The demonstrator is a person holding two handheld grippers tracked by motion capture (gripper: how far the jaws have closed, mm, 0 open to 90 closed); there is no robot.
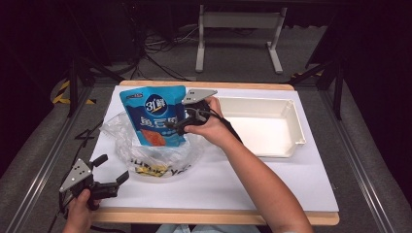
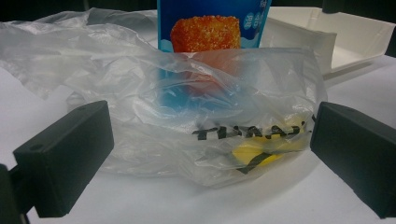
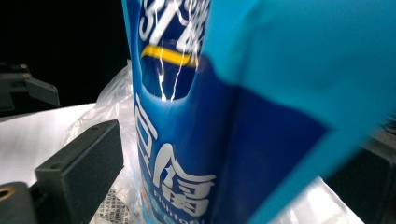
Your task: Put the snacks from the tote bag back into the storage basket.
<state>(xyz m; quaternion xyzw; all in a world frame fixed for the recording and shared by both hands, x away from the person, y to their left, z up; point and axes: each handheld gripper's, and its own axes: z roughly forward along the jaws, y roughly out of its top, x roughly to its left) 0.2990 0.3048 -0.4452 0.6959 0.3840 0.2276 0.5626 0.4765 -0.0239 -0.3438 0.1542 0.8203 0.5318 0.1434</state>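
Two claws work here: the right claw (image 1: pixel 180 125) pinches the blue pouch (image 1: pixel 156 114) upright in the clear plastic bag (image 1: pixel 160 150); the left claw (image 1: pixel 111 171), spread on the counter (image 1: pixel 272 179), should pin the bag's rim.

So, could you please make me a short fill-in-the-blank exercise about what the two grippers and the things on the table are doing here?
1. The right gripper holds a ____ snack pouch upright.
2. The pouch's lower end stands inside a clear plastic ____.
3. The left gripper, near the table's front edge, has its jaws ____.
4. To the right of the pouch lies an empty white ____.

Missing words: blue; bag; open; tray
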